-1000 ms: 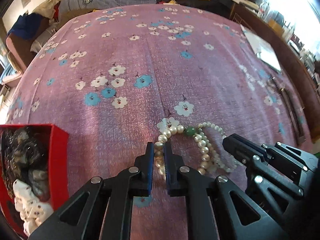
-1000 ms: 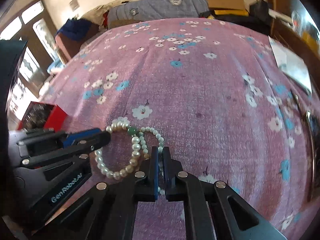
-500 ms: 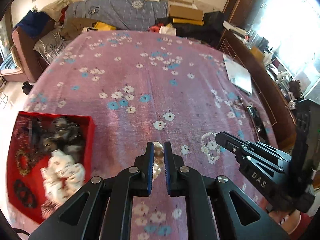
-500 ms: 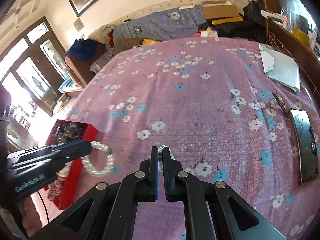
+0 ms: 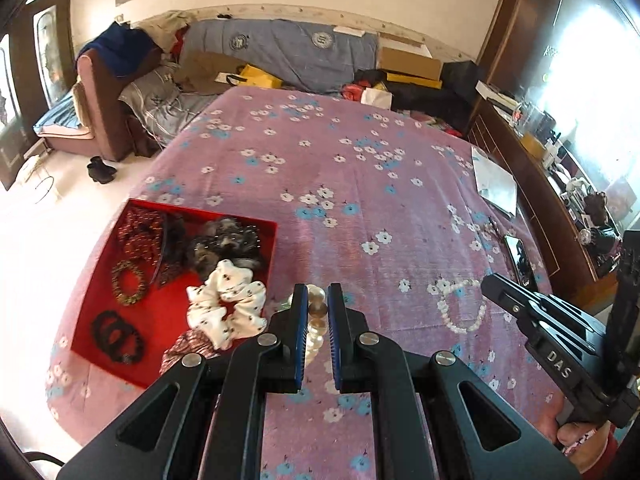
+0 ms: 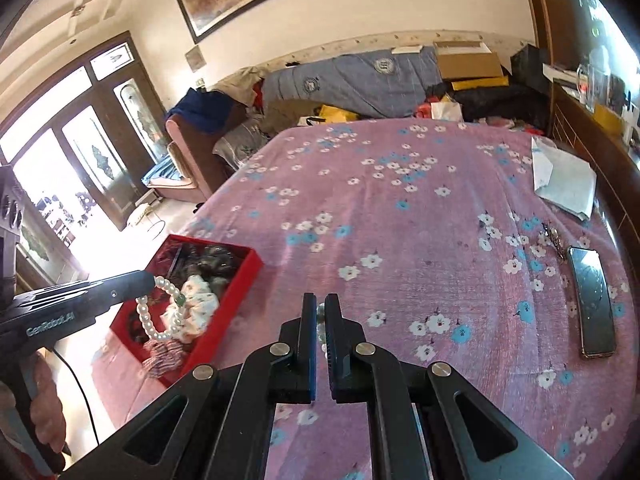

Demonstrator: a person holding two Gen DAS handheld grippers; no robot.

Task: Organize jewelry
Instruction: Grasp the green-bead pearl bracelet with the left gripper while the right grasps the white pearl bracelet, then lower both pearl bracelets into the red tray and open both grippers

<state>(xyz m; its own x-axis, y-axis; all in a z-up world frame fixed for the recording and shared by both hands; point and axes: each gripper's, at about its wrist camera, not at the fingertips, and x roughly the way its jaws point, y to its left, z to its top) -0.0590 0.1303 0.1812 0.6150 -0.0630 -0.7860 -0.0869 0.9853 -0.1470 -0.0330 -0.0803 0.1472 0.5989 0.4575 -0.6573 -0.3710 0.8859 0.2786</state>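
Observation:
My left gripper (image 5: 318, 292) is shut on a bracelet of large pearls (image 5: 316, 312), held up above the purple flowered bedspread (image 5: 360, 184). In the right wrist view that large-pearl bracelet (image 6: 154, 316), with one green bead, dangles from the left gripper (image 6: 148, 278) over the red box (image 6: 224, 312). My right gripper (image 6: 320, 300) is shut on a bracelet of small pearls (image 6: 320, 322). In the left wrist view this small-pearl loop (image 5: 460, 308) hangs from the right gripper (image 5: 490, 282) above the bed. The red box (image 5: 200, 210) lies at the bed's left edge.
The box holds a white scrunchie (image 5: 228, 304), dark scrunchies and bead bands. A phone (image 6: 592, 304), a small metal piece (image 6: 554, 238) and folded paper (image 6: 564, 184) lie along the bed's right side. Beyond the box the bed drops to the floor.
Both grippers have lifted off the bedspread, each carrying its bracelet, and the two loops have come apart. The left one has swung over toward the red box.

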